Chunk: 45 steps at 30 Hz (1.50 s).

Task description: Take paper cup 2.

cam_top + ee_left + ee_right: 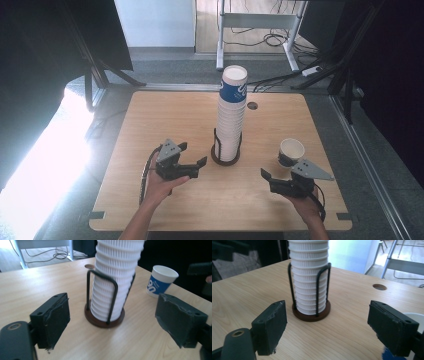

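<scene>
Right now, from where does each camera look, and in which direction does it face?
High view: above the person's side, facing forward and down on the table; shows both forearms, left tool, right tool.
Left gripper view: rides on the left tool, facing the cup stack and single cup; own jaws apart.
Right gripper view: rides on the right tool, facing the stack; own jaws apart.
Shared: stack in its holder.

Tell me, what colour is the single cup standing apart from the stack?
White with a blue printed band; the single cup shows best in the left gripper view.

Open right gripper (327,327), cup stack (309,277) in wire holder (312,310), table (249,297)
</scene>
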{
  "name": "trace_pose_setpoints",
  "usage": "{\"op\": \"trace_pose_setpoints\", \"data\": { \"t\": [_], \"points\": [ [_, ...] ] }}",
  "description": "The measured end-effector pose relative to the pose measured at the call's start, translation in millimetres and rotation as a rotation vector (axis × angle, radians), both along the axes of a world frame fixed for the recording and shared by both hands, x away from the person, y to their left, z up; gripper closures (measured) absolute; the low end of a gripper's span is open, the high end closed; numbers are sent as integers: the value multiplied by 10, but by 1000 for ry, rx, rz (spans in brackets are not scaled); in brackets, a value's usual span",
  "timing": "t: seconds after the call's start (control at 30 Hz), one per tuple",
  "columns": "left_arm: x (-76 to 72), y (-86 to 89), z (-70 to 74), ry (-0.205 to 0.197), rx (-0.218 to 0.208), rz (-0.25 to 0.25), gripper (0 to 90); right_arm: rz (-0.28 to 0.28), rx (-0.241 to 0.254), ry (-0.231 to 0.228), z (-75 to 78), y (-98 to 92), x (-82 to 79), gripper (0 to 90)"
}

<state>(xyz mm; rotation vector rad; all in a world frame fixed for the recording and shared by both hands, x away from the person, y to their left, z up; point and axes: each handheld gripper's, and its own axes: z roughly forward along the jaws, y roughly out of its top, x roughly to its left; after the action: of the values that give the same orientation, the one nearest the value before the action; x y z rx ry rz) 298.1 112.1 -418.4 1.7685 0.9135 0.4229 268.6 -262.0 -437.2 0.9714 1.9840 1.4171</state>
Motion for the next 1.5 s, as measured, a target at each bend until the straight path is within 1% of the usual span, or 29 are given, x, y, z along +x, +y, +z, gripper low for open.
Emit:
{"op": "trace_pose_setpoints", "data": {
  "t": [0.07, 0.1, 0.2, 0.23, 0.27, 0.3, 0.4, 0.5, 0.57, 0.7, 0.77, 0.87, 0.93, 1.07, 1.23, 1.27, 1.3, 1.4, 1.43, 1.47, 1.5],
  "points": [
    [96, -44, 73, 7, -6, -4, 115, 10, -2, -1, 3, 48, 5, 163],
    [145, -59, 101, 16, -10, -16, 115, 16, -3, -1, 3, 72, 6, 164],
    [267, -111, 167, 35, -27, -39, 108, 21, -35, -14, 3, 138, -1, 163],
    [313, -141, 194, 40, -32, -62, 118, 24, -44, -20, 4, 158, -6, 163],
    [339, -164, 208, 43, -32, -69, 125, 28, -49, -23, 6, 173, -9, 163],
    [371, -197, 225, 37, -22, -78, 130, 30, -50, -24, 8, 181, -10, 163],
    [454, -311, 263, 16, 19, -61, 141, 33, -50, -28, 14, 195, -8, 164],
    [515, -392, 278, 11, 42, -57, 146, 34, -50, -31, 21, 196, -9, 164],
    [570, -457, 283, 19, 59, -60, 146, 34, -46, -32, 24, 194, -11, 165],
    [638, -538, 296, 19, 71, -58, 145, 41, -41, -27, 22, 201, -11, 166],
    [667, -574, 304, 12, 69, -56, 142, 47, -43, -26, 17, 213, -9, 166],
    [724, -629, 317, 18, 64, -60, 134, 53, -49, -24, 10, 235, -7, 166],
    [755, -658, 328, 3, 60, -52, 134, 59, -50, -23, 7, 249, -7, 166],
    [814, -703, 340, -7, 48, -62, 108, 66, -58, -20, 6, 273, -18, 166],
    [877, -785, 344, -20, 63, -70, 95, 71, -56, -18, -2, 277, -9, 167],
    [892, -798, 342, -34, 70, -74, 90, 70, -58, -20, -5, 276, -5, 167],
    [900, -823, 337, -35, 62, -69, 90, 71, -59, -19, -9, 275, -3, 166],
    [932, -888, 323, -39, 77, -64, 92, 68, -64, -17, -20, 267, -2, 166],
    [940, -906, 316, -43, 74, -63, 93, 66, -64, -16, -21, 262, -2, 166],
    [946, -929, 305, -45, 62, -58, 97, 64, -61, -15, -21, 257, 0, 167],
    [951, -936, 298, -49, 66, -59, 99, 65, -60, -12, -19, 249, 3, 166]
  ]
}}
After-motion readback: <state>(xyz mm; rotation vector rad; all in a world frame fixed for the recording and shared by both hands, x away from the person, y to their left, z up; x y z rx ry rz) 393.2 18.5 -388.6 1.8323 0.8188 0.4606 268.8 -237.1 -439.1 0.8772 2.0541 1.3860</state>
